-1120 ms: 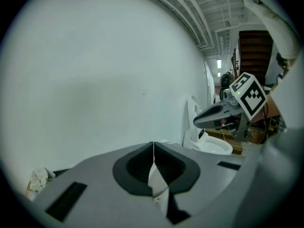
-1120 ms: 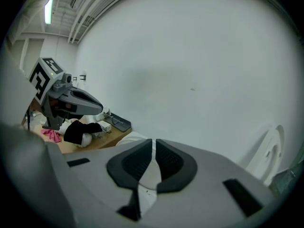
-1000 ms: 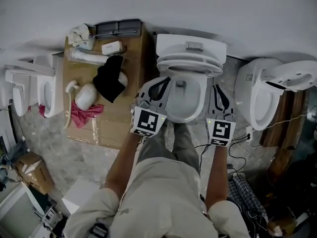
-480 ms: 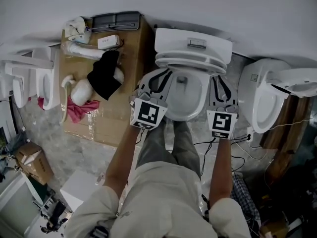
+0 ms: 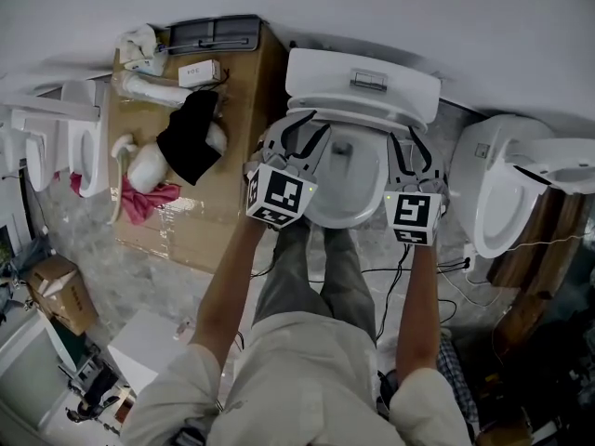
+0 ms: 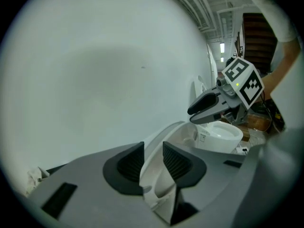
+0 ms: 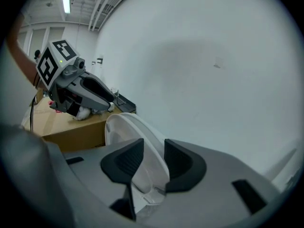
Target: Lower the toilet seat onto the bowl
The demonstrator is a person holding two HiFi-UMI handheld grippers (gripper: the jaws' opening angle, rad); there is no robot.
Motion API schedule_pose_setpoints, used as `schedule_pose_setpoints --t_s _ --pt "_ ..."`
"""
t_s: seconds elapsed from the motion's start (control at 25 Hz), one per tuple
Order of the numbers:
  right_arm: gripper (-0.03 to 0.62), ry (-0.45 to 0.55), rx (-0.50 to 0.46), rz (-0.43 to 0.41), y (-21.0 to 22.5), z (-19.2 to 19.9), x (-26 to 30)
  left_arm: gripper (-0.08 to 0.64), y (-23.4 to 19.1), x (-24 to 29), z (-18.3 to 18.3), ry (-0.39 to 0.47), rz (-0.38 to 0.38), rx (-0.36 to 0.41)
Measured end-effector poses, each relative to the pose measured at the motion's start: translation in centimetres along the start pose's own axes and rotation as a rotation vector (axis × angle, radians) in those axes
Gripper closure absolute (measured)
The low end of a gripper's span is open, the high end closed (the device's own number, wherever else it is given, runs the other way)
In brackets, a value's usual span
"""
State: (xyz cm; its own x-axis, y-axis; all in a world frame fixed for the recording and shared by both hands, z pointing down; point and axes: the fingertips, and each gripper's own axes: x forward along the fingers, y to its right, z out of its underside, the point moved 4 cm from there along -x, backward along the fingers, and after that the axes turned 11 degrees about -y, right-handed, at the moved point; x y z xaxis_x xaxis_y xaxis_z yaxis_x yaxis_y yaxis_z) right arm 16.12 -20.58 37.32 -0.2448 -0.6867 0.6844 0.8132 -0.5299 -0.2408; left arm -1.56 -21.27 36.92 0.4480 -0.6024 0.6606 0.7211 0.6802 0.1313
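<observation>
**Seat at the bowl, both tools loosened: handling notes**

**Toilet bowl** (image 5: 340, 219): Glazed white ceramic, smooth, rounded and fixed. Treat it as hard and chip-prone, and do not let anything drop onto its rim. The tank (image 5: 363, 82) stands directly behind it, boxy and equally glossy.

**Toilet seat** (image 7: 124, 129): An oval ring of moulded white plastic lying over the bowl, hinged at the bowl's rear. From above it sits low on the bowl. I cannot tell whether it rests fully on the rim.
- I judge it stiff, fairly light and slick-surfaced.
- It will swing freely on its hinge and slam if you release it while it is still raised.
- Take hold on the thin side edges, one each side of the bowl and forward of the hinge, where the rim is narrow enough for the pads.
- Expect the gloss to slide under a light pinch.

**Left tool** (image 6: 153, 156): It sits at the bowl's left flank. Its jaws have just been opening and stand apart. The seat's edge runs between them, and the pads are not bearing on it.

**Right tool** (image 7: 153, 156): It sits at the bowl's right flank in the same condition. Its jaws have just been opening, and the seat edge lies between them unclamped.

**Pads** (image 6: 129, 163): Dark, wedge-shaped, with a ribbed face and a matte finish. The ribs are your only purchase on the smooth plastic.
</observation>
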Motion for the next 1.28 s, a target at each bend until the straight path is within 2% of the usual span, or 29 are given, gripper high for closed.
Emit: schedule_pose_setpoints --t_s 0.32,0.48,0.8,1.28 --pt "0.425 -0.033 -0.034 -0.044 0.3 1.7 2.2 0.403 0.1 2.0 0.6 -0.056 -0.04 0.041" --pt "0.485 -0.045 -0.006 -0.045 0.6 2.3 3.0 0.402 0.1 2.4 0.7 -0.073 -0.062 0.043" --pt "0.488 0.001 0.007 -0.061 0.5 3.1 2.6 0.402 0.7 2.5 0.8 -0.094 -0.103 0.041" --pt "0.486 0.017 0.016 -0.089 -1.0 4.3 0.8 0.4 2.1 1.9 2.1 -0.116 -0.094 0.039"
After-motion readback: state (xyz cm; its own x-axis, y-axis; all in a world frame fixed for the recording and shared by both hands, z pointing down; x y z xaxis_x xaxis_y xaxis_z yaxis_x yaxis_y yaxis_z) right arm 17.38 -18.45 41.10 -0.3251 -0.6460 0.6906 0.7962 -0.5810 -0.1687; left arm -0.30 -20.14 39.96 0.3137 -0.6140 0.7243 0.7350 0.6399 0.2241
